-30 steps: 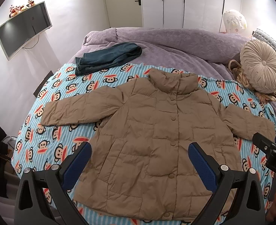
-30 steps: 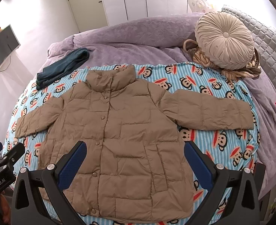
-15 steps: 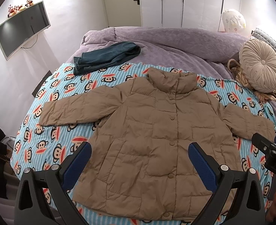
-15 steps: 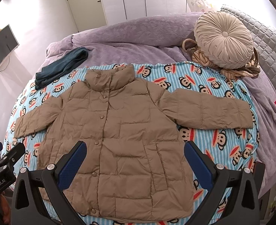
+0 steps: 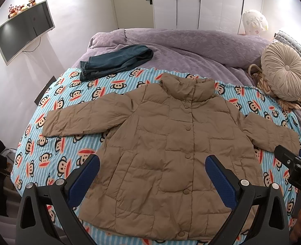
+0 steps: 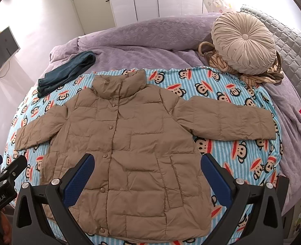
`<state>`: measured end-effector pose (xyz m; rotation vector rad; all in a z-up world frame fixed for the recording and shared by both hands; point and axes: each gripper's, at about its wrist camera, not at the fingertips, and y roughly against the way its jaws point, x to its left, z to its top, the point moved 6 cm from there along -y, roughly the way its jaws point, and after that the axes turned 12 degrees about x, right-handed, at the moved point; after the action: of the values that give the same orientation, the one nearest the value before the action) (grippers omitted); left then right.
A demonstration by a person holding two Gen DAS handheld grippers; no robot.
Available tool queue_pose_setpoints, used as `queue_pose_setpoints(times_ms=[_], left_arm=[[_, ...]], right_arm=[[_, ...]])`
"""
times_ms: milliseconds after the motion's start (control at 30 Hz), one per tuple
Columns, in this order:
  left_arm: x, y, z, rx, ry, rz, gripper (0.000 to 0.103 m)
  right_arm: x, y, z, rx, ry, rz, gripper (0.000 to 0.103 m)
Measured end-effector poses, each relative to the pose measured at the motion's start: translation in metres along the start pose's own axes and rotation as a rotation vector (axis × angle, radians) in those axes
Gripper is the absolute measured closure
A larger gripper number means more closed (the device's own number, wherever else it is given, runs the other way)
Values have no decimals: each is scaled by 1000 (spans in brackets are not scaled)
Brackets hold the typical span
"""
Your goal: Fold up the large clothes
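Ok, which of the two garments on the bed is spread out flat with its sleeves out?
The tan puffer jacket, lying buttoned and open-armed on the monkey-print blanket. The blue jeans behind it are folded into a bundle at the blanket's far edge.

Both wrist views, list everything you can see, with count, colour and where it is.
puffer jacket: one, tan, spread flat on the monkey blanket, sleeves out
monkey blanket: one, blue-striped, over the bed's near part
jeans: one, dark blue, folded at the blanket's far left edge
purple bedspread: one, far part of the bed
round cushion: one, beige, far right on a striped throw
screen: one, dark, on the left wall
left gripper: blue fingers, open, above the jacket's hem
right gripper: blue fingers, open, above the hem
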<state>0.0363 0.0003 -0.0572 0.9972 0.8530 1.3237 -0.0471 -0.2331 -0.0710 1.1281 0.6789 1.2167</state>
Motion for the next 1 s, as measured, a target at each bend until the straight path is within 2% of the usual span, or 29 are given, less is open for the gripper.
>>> queue_pose_setpoints(times_ms=[1000], left_arm=[[2,-1,-1,29,-25,71,0]], right_arm=[[-1,-5,-2,7,-10,11,0]])
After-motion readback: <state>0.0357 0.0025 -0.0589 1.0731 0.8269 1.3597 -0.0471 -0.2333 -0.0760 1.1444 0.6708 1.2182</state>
